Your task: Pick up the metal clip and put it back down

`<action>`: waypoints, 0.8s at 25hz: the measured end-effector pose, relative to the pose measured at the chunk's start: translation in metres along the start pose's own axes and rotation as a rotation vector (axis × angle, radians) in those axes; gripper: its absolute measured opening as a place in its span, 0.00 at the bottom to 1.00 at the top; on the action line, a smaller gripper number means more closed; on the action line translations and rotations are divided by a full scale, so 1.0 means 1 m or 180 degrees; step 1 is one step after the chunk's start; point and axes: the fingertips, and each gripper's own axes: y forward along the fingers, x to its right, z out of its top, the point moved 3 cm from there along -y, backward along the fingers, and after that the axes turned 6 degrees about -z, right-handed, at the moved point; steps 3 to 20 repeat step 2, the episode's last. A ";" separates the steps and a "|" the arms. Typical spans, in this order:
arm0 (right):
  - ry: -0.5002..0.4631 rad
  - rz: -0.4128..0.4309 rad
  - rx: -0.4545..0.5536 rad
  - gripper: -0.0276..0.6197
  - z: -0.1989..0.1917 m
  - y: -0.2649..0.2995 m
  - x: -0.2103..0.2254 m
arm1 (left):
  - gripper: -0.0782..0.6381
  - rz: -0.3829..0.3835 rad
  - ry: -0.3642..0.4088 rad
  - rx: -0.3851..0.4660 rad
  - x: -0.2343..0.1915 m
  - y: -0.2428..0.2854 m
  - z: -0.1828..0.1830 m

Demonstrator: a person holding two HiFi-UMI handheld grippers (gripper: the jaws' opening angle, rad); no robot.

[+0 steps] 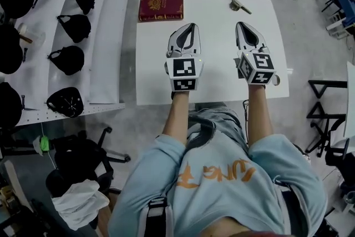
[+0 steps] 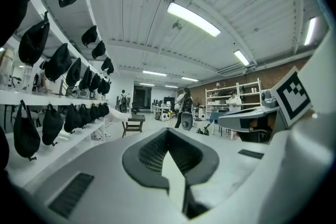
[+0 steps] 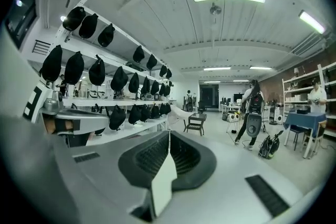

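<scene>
The metal clip (image 1: pixel 239 3) lies near the far right corner of the white table (image 1: pixel 216 72), clear of both grippers. My left gripper (image 1: pixel 192 25) rests on the table's middle with its jaws pressed together and nothing between them. Beside it my right gripper (image 1: pixel 240 25) is shut and empty too, a short way in front of the clip. In the left gripper view the left gripper (image 2: pixel 168 131) shows a closed seam, as does the right gripper (image 3: pixel 169 134) in its own view. Neither gripper view shows the clip; both look out over the room.
A dark red book (image 1: pixel 161 5) lies at the table's far left corner. White shelves (image 1: pixel 105 36) with several black bags (image 1: pixel 74 26) run along the left. A black metal stand (image 1: pixel 324 105) is at the right, and a black chair (image 1: pixel 83 155) sits near left.
</scene>
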 end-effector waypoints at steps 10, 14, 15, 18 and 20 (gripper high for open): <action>-0.0016 0.0001 -0.0024 0.09 -0.002 0.001 0.000 | 0.14 -0.0059 -0.0086 -0.0014 0.000 0.001 -0.006; -0.0016 0.0001 -0.0024 0.09 -0.002 0.001 0.000 | 0.14 -0.0059 -0.0086 -0.0014 0.000 0.001 -0.006; -0.0016 0.0001 -0.0024 0.09 -0.002 0.001 0.000 | 0.14 -0.0059 -0.0086 -0.0014 0.000 0.001 -0.006; -0.0016 0.0001 -0.0024 0.09 -0.002 0.001 0.000 | 0.14 -0.0059 -0.0086 -0.0014 0.000 0.001 -0.006; -0.0016 0.0001 -0.0024 0.09 -0.002 0.001 0.000 | 0.14 -0.0059 -0.0086 -0.0014 0.000 0.001 -0.006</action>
